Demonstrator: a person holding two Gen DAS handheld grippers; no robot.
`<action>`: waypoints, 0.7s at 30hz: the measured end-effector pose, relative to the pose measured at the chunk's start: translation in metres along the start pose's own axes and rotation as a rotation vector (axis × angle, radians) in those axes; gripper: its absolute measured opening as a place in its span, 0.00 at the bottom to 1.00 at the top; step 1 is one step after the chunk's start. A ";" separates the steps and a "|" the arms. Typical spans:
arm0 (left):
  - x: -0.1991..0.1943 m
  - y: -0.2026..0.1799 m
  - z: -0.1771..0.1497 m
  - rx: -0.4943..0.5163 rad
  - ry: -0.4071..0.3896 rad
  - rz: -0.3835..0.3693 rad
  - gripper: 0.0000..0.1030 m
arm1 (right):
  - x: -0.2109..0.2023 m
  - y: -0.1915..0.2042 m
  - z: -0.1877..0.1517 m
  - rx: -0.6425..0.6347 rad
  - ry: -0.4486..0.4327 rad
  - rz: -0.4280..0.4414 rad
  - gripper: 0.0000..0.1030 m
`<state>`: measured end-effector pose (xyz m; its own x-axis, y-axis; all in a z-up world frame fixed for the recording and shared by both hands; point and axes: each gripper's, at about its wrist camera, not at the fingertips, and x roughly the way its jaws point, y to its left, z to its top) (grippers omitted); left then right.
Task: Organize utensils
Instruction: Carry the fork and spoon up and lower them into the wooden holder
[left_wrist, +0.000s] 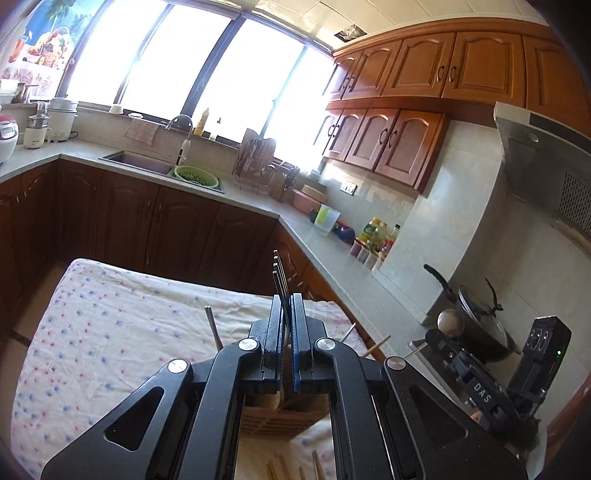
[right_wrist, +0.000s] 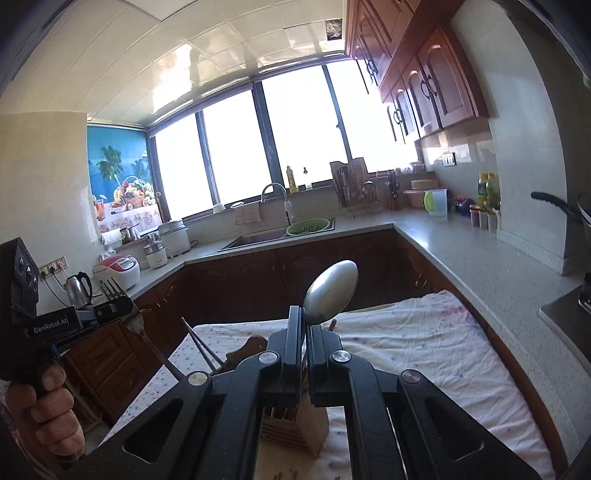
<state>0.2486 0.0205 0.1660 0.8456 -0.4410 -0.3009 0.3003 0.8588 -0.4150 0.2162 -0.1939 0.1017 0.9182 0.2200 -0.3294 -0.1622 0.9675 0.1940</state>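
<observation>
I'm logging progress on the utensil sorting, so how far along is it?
Done: some sticks already stand in the slatted wooden holder. In hand: the left gripper is shut on a metal fork, the right gripper on a metal spoon. Left: wooden chopsticks lie on the floral cloth.

White capitals "DAS" stand on the black plastic body of the right gripper, seen at the lower right of the left wrist view. White lettering "GenRobot.AI" stands on the black body of the left gripper, seen at the left of the right wrist view. Bottle and appliance labels are too small to read.
</observation>
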 end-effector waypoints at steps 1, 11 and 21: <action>0.005 0.003 0.001 -0.010 -0.007 -0.001 0.02 | 0.004 0.003 0.001 -0.018 -0.002 -0.005 0.02; 0.047 0.039 -0.030 -0.116 0.022 0.001 0.02 | 0.035 0.025 -0.021 -0.137 0.026 -0.059 0.02; 0.065 0.049 -0.064 -0.096 0.124 0.041 0.03 | 0.067 0.019 -0.052 -0.141 0.146 -0.047 0.02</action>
<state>0.2905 0.0173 0.0714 0.7932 -0.4404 -0.4205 0.2182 0.8503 -0.4789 0.2557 -0.1542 0.0355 0.8653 0.1805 -0.4676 -0.1791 0.9827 0.0477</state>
